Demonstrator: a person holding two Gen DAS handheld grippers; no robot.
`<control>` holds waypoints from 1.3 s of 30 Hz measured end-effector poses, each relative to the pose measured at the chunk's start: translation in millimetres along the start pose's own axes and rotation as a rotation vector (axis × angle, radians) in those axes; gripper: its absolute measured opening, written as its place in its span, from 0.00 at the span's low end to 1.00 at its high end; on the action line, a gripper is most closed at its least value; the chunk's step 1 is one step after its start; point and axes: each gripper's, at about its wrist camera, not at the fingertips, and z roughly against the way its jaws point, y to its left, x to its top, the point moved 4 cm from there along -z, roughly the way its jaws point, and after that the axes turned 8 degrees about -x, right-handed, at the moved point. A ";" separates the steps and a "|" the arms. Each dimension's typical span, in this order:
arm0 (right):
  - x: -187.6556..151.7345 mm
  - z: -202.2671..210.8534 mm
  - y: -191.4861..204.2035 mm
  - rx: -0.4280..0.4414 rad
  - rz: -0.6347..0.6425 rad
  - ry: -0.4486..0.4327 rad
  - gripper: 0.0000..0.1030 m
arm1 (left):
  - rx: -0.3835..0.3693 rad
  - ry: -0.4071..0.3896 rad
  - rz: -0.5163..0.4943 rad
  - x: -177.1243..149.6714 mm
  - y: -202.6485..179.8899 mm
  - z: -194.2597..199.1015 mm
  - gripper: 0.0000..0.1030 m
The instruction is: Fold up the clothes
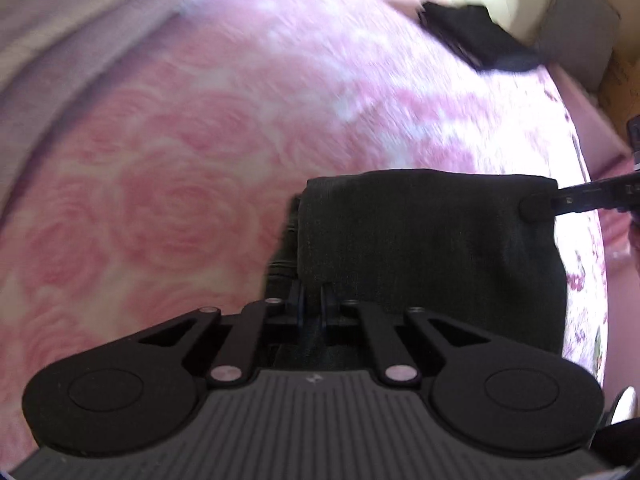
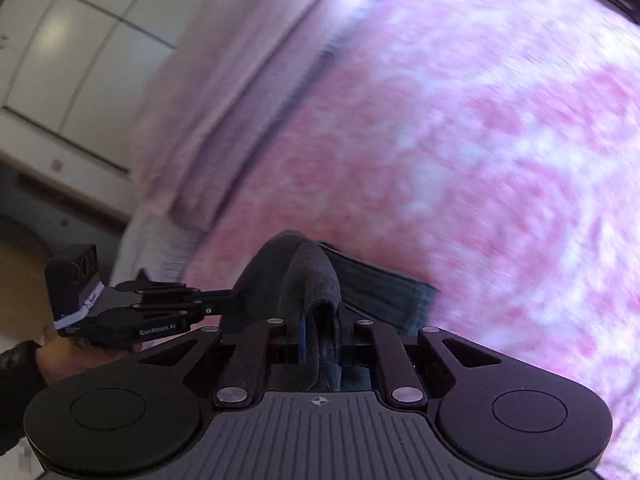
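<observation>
We see our left gripper (image 1: pixel 314 300) pinched shut on the dark garment (image 1: pixel 424 248) lying ahead on the rose bedspread (image 1: pixel 160 208), our right gripper (image 2: pixel 320 320) clamped on its bunched edge; only the left view shows folded black clothing (image 1: pixel 476 40) far ahead

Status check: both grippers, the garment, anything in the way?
Left gripper shut on dark garment. Right gripper shut on its other edge. Second dark garment lies far off on the pink bedspread, not obstructing.
</observation>
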 end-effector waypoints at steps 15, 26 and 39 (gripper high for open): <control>-8.1 6.0 -36.1 -0.098 -0.048 0.002 0.71 | 0.030 0.026 0.021 -9.9 14.0 -27.4 0.19; -39.6 -58.3 -42.6 -0.063 -0.176 0.072 0.70 | -0.020 0.053 0.245 -58.6 61.9 -32.9 0.44; -44.9 -47.2 -40.0 -0.074 -0.214 0.074 0.71 | -0.133 0.140 0.299 -110.9 70.1 2.9 0.45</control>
